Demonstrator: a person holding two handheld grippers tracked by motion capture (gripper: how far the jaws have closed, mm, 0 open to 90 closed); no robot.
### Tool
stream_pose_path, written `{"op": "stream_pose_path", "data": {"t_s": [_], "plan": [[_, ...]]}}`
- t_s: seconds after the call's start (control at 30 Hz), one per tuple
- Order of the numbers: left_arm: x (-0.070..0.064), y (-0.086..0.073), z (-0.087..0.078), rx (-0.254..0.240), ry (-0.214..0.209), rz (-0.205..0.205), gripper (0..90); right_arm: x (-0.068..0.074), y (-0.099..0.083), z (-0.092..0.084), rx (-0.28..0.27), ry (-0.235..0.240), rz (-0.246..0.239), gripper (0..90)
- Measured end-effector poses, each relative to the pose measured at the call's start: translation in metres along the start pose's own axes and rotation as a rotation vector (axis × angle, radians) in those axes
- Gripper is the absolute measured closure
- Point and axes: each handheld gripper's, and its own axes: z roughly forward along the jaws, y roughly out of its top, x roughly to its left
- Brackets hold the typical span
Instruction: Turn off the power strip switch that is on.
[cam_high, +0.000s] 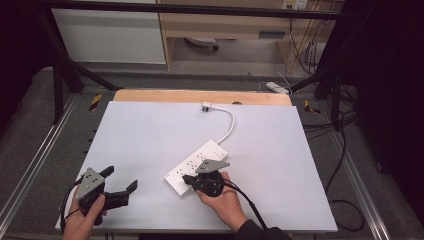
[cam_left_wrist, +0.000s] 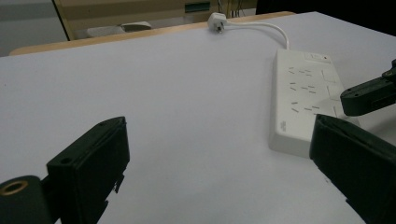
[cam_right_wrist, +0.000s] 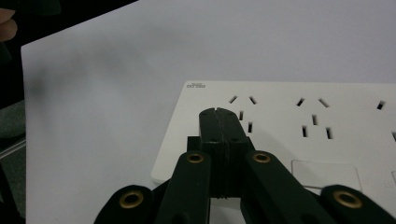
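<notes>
High view. White table top (cam_high: 150, 135): fills the middle of the frame. Power strip (cam_high: 197, 167), white, lies slantwise just right of centre; its cable (cam_high: 231, 122) curves up to a plug (cam_high: 206, 106) near the table's upper edge. Right gripper (cam_high: 186, 178): lower centre, held in a hand (cam_high: 225, 200), jaws pressed together with nothing between them, tips over the strip's lower-left end. Left gripper (cam_high: 120, 179): lower left of the frame, jaws spread wide and empty, well apart from the strip.

Left gripper view. Its two black jaws stand at the lower left and lower right corners, far apart, bare table between them. Power strip (cam_left_wrist: 303, 100): right of centre, socket slots facing up. Plug (cam_left_wrist: 217, 21) and cable (cam_left_wrist: 266, 27): top centre. Right gripper's closed tip (cam_left_wrist: 345, 100): right edge, over the strip.

Right gripper view. Right gripper (cam_right_wrist: 218, 112): lower centre, jaws clenched flat against each other, holding nothing, tips over the power strip (cam_right_wrist: 280, 116) beside the endmost socket; whether they touch its face cannot be told.
</notes>
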Motion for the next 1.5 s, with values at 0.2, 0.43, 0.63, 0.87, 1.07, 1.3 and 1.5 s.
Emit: {"op": "stream_pose_path", "data": {"t_s": [0.2,0.43,0.63,0.87,1.07,1.3,1.5], "plan": [[0.001,0.000,0.000,0.006,0.000,0.001,4.8,0.000,0.000,0.000,-0.012,0.005,0.012,90.0],[0.008,-0.002,-0.002,0.003,0.014,-0.024,4.8,0.000,0.001,0.002,-0.035,0.004,0.024,90.0],[0.003,-0.002,0.000,0.015,0.005,-0.014,4.7,-0.003,0.003,-0.002,-0.045,-0.001,0.026,90.0],[0.004,-0.002,0.000,0.015,0.007,-0.011,4.7,-0.010,0.008,-0.008,-0.053,-0.005,0.030,90.0],[0.004,-0.002,0.000,0.017,0.005,-0.010,4.7,-0.015,0.014,-0.015,-0.084,-0.011,0.052,90.0],[0.004,-0.002,0.000,0.019,0.006,-0.009,4.7,-0.018,0.019,-0.023,-0.099,-0.027,0.053,89.3],[0.003,-0.002,0.000,0.020,0.006,-0.009,4.7,-0.024,0.024,-0.031,-0.121,-0.049,0.057,85.6]]}}
